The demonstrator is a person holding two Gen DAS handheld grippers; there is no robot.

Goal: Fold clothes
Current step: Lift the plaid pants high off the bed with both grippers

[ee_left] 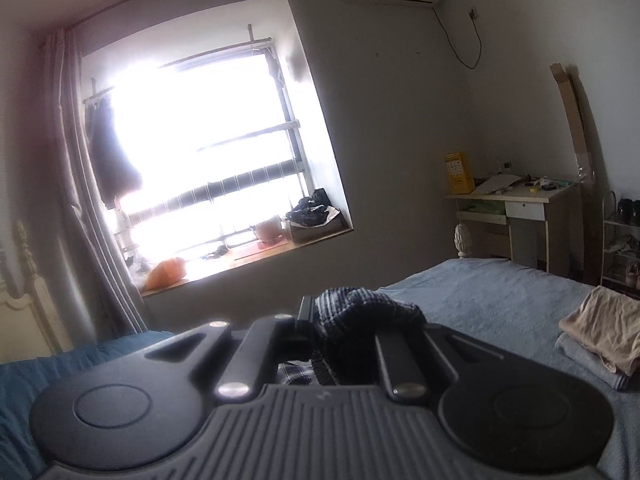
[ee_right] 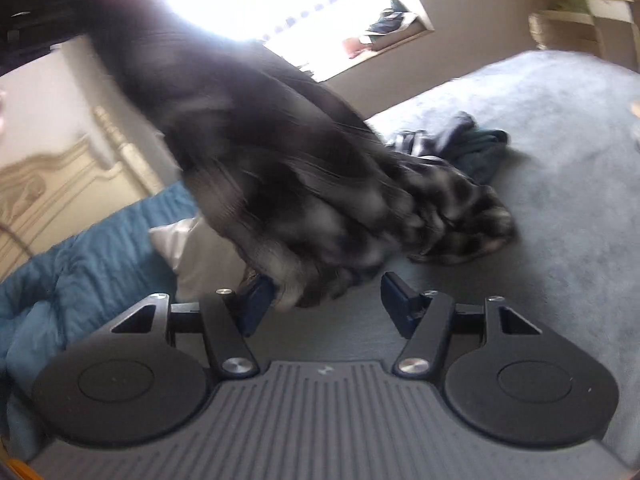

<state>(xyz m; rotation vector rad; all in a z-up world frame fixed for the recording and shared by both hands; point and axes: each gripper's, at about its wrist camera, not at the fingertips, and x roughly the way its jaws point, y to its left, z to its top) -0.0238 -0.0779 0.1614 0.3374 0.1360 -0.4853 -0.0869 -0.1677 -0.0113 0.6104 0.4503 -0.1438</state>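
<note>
Dark checked garment (ee_right: 304,184): hangs stretched, long axis running from far left down to near centre, its lower end bunched on the bed (ee_right: 560,200). Left tool (ee_left: 340,332): clamped on the cloth. Right tool (ee_right: 328,300): fingers apart, cloth's hanging edge just beyond.

Your dark plaid garment (ee_left: 360,312): blue-and-white check, bunched, clamped at one end between left gripper's (ee_left: 344,320) fingers, lifted above bed. In right wrist view same garment (ee_right: 280,168) hangs as long, blurred, twisted rope from upper left down to near centre, lower end crumpled on grey-blue bedcover, brushing one finger of right gripper (ee_right: 328,300), whose jaws stand apart. Second dark pile (ee_right: 460,140) lies farther off on cover. At far right, your folded stack (ee_left: 604,332): beige piece on grey one.
</note>
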